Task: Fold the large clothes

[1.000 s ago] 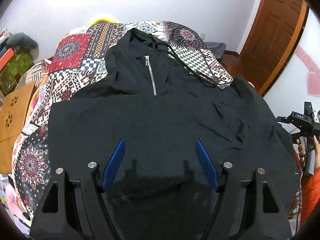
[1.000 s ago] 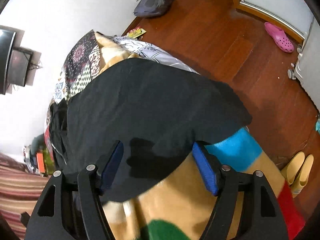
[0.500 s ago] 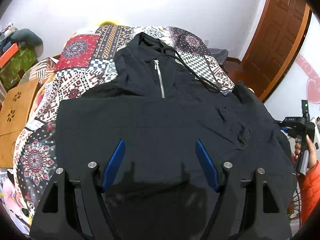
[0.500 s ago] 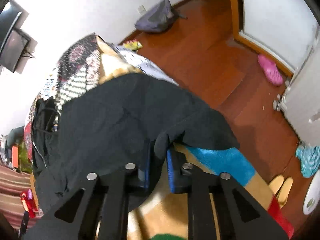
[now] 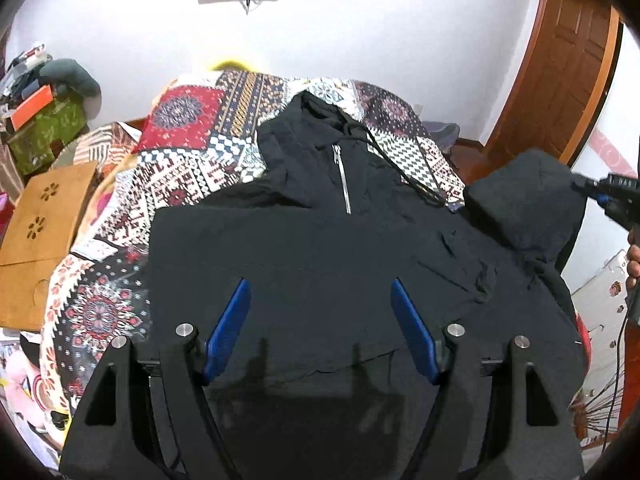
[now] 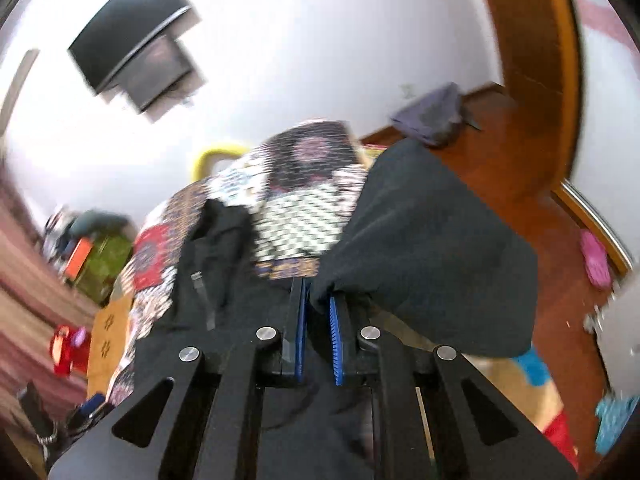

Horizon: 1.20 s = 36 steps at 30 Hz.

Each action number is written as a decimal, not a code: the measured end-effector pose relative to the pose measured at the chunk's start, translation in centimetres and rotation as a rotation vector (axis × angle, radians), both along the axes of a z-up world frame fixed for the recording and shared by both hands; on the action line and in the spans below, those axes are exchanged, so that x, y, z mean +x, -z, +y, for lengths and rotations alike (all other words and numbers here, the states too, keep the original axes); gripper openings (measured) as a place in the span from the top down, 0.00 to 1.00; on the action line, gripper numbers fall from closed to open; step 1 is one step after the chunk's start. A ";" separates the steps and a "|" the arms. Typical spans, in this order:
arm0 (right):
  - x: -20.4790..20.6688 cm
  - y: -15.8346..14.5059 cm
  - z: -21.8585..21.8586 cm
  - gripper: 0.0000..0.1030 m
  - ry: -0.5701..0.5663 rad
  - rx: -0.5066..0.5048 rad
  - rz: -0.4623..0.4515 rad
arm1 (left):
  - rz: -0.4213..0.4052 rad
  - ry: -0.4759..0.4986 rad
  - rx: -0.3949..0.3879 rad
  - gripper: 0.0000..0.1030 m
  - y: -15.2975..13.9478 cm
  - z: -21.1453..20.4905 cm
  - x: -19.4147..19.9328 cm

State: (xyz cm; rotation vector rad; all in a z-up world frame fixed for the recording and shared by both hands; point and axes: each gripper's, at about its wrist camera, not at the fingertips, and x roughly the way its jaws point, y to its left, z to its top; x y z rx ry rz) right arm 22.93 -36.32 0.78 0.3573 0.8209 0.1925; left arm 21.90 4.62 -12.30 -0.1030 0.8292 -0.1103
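A black hooded pullover [image 5: 320, 256] with a short silver zip [image 5: 343, 178] lies face up on a patterned bedspread [image 5: 188, 148]. My left gripper [image 5: 320, 320] hovers open over its lower front, nothing between the blue pads. My right gripper [image 6: 318, 304] is shut on the pullover's right sleeve [image 6: 424, 256], which hangs lifted in a fold above the bed. In the left wrist view that raised sleeve [image 5: 524, 200] bulges at the right, with the right gripper's body [image 5: 616, 196] and a hand behind it.
A wooden door [image 5: 560, 80] and wood floor [image 6: 520, 152] lie to the right, with a grey bag [image 6: 432, 120] and pink slippers [image 6: 596, 260] on the floor. Cardboard [image 5: 36, 224] and boxes [image 5: 44, 128] crowd the bed's left side. A screen [image 6: 132, 64] hangs on the wall.
My right gripper closed on the sleeve edge, then rose and rolled, lifting the sleeve off the bed. The left gripper stayed open and drew back and up a little.
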 end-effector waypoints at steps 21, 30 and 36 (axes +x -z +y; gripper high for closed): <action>-1.2 8.3 11.7 0.57 -0.320 -0.078 0.285 | 0.009 -0.072 -0.067 0.25 0.6 3.2 -1.8; -2.0 4.7 7.9 0.55 -0.228 -0.023 0.176 | -0.015 -0.056 -0.038 0.21 0.1 1.6 -1.4; -1.7 3.4 2.6 0.52 -0.083 0.045 0.137 | -0.040 -0.028 -0.031 0.18 -0.6 0.3 -1.1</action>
